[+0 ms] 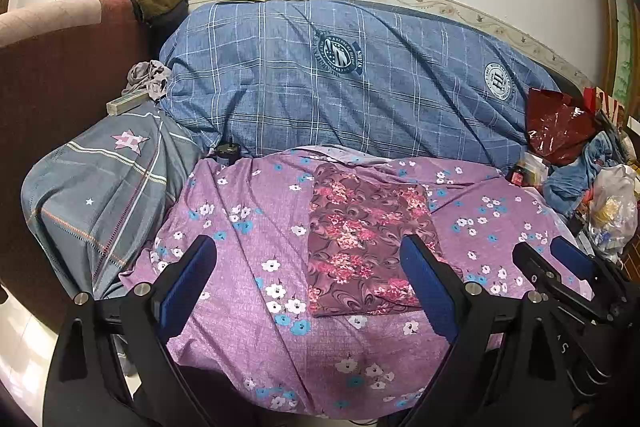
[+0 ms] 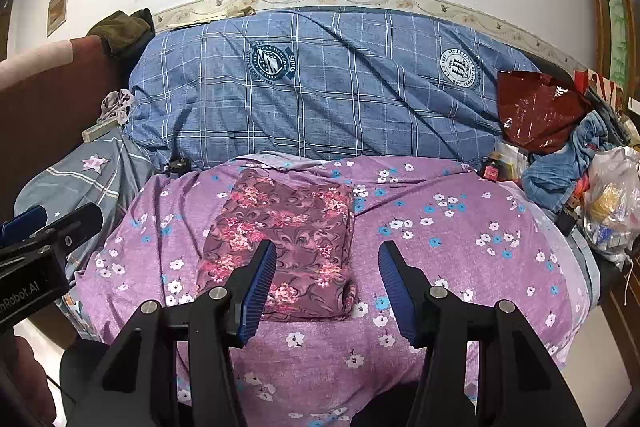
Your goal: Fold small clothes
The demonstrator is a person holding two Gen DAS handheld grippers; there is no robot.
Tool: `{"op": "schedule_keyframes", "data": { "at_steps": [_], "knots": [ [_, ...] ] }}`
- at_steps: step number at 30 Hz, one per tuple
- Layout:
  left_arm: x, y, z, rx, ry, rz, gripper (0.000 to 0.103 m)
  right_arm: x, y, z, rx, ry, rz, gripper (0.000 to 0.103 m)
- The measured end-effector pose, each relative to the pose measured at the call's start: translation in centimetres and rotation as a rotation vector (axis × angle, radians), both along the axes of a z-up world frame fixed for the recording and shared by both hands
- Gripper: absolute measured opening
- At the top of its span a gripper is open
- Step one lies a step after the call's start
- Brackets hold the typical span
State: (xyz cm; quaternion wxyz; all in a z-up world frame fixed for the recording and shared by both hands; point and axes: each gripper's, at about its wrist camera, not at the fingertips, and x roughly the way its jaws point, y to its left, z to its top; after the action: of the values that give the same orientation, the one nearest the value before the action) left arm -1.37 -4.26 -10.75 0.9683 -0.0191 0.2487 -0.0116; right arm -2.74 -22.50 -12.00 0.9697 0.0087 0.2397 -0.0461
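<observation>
Left wrist view, left gripper [image 1: 308, 291] fingers wide, empty, right gripper [image 2: 327, 291] likewise

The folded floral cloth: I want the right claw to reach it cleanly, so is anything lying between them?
Nothing visible does. The folded floral cloth lies flat on the purple sheet, just ahead of the open right claw, with only bare sheet around it.

Left tongs [image 2: 52, 223] body: partial "nRobot.AI". Blue checked cover [image 2: 340, 87]: round crest "HL"; other lettering illegible.
</observation>
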Motion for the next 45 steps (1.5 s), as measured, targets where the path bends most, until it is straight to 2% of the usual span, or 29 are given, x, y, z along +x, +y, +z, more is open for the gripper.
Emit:
{"op": "schedule_keyframes", "data": {
  "at_steps": [26,41,45],
  "knots": [
    [-1.6,0.1,1.3,-0.01,-0.029,0.0,0.094,-1.1,0.6,1.2,-0.014,-0.031,0.005,0.055],
    [0.6,1.0,0.8,-0.025,-0.01,0.013,0.094,1.2,1.0,1.1,-0.033,-0.009,0.003,0.055],
    [1.5,1.3,0.7,-0.056,-0.011,0.003,0.094,2.3,0.9,0.9,-0.032,0.003,0.003,0.055]
  ]
}}
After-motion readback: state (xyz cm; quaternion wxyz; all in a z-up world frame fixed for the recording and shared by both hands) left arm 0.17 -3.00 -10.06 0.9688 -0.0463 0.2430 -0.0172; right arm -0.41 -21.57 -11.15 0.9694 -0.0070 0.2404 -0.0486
